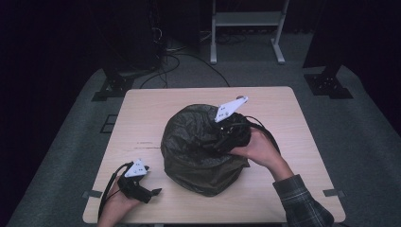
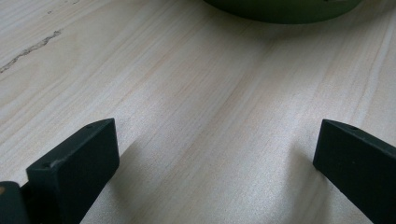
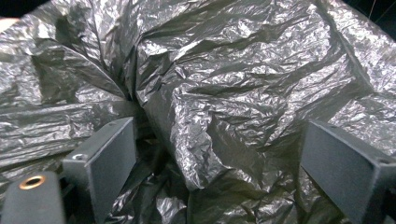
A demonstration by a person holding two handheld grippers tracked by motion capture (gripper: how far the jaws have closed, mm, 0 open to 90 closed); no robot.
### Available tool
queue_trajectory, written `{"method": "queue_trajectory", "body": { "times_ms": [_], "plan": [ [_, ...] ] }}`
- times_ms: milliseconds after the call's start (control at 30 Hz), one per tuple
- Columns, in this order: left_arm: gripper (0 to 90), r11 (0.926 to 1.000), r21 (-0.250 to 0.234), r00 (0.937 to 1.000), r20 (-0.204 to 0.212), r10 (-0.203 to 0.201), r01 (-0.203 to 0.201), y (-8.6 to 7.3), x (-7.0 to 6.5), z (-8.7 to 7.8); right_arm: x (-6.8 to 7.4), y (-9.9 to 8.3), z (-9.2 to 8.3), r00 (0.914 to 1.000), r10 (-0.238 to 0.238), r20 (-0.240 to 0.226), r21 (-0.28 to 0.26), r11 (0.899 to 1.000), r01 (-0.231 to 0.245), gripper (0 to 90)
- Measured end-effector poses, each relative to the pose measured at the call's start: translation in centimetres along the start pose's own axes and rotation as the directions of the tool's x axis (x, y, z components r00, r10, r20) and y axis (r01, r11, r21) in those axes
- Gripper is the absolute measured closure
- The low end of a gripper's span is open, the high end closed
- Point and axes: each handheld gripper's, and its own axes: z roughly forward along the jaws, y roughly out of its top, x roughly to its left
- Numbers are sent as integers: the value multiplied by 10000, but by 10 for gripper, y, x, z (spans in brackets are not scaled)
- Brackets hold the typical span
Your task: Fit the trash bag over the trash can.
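A round olive-green bin [image 1: 204, 183] stands in the middle of the wooden table [image 1: 142, 109], and a crinkled black plastic bag [image 1: 194, 137] lies bunched over its top. My right gripper [image 1: 218, 143] sits on the bag's right side, held by a hand in a plaid sleeve. In the right gripper view its jaws [image 3: 219, 163] are open, with a raised fold of the bag [image 3: 201, 140] between them and untouched by either pad. My left gripper [image 1: 152, 193] rests at the table's front left corner. It is open [image 2: 215, 163] over bare wood, with the bin's edge [image 2: 280, 9] ahead.
A thin dark scratch [image 1: 147, 144] marks the table left of the bin. Behind the table a white frame [image 1: 246, 28] stands on the grey floor, with black stand bases [image 1: 111, 86] [image 1: 327, 83] on either side and cables [image 1: 175, 61].
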Motion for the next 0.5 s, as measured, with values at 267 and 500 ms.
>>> {"method": "queue_trajectory", "body": {
  "times_ms": [267,500],
  "plan": [
    [0,10000,-1,10000,0,1,-1,0,0,0,3,5,11,9994,-283,190,958,9951,264,96],
    [0,10000,1,10000,1,2,-2,0,0,0,4,9,20,9997,-104,-235,1949,9807,148,97]
  ]
}}
